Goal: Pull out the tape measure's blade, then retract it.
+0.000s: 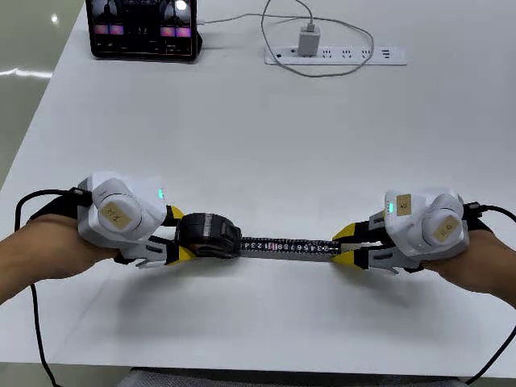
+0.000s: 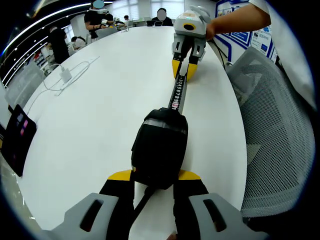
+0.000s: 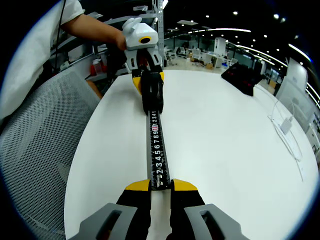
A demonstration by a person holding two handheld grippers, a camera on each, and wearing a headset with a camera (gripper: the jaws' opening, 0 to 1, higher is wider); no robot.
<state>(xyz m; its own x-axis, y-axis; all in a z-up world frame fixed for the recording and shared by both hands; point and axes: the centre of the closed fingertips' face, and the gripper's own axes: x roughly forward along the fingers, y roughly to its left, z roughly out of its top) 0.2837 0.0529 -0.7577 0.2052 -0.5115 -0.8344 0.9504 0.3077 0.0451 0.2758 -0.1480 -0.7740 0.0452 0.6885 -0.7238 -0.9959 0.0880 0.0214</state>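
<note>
Left gripper point(image 1: 179, 235) clamped on tape measure case point(image 1: 208, 235) so it can't slide. Right gripper point(image 1: 345, 244) pinches blade point(image 1: 286, 246) tip; blade stretched straight between both.

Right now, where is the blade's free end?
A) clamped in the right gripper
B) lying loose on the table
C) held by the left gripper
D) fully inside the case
A: the right gripper is shut on the tip of the blade, which runs out of the case held in the left gripper.
</note>
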